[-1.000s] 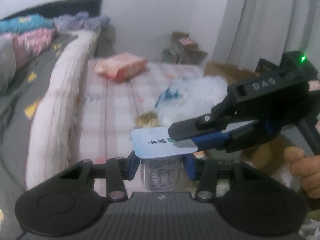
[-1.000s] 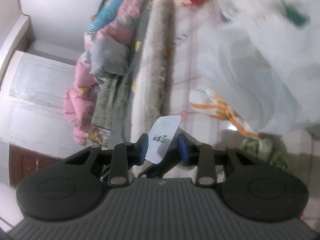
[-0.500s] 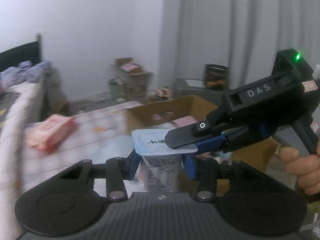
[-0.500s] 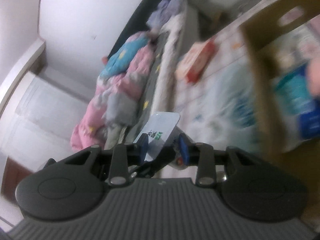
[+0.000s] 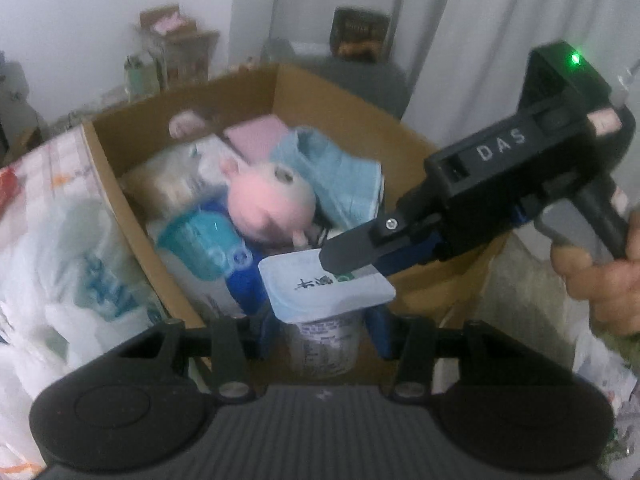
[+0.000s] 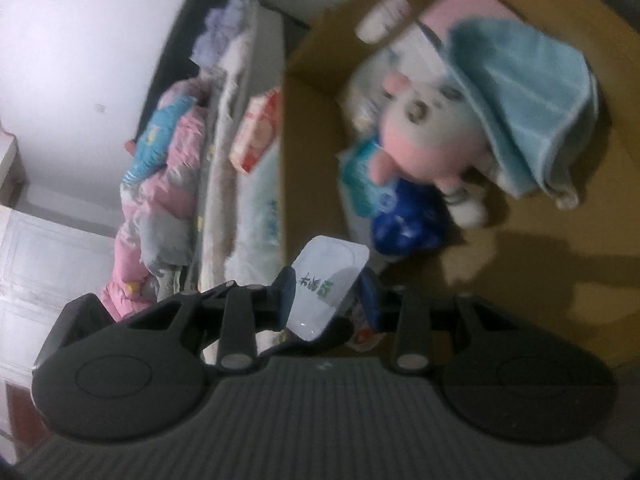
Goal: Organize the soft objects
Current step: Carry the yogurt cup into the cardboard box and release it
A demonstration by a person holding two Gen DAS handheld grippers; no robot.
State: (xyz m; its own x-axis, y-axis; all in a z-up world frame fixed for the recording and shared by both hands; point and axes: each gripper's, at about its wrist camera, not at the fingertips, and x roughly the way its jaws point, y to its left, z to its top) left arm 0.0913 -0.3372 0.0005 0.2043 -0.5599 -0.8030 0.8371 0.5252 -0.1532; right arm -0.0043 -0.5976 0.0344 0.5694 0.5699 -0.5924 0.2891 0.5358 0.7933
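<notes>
Box point(image 5: 132, 216) w/ plush point(image 5: 268, 204), towel point(image 5: 340, 176) below cup point(image 5: 324, 312).

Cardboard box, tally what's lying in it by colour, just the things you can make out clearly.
In the cardboard box:
Pink: 2, the plush toy and a flat pink pack
Light blue: 1, the towel
Teal: 1, a soft pack
Dark blue: 1, a bag
Total: 5; blurred whitish items are left out.

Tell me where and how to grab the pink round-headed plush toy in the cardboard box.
Grip the pink round-headed plush toy across its head, coming straight down from above. The head lies topmost in the open cardboard box; the light blue folded towel crowds one side, so span the free sides.
</notes>
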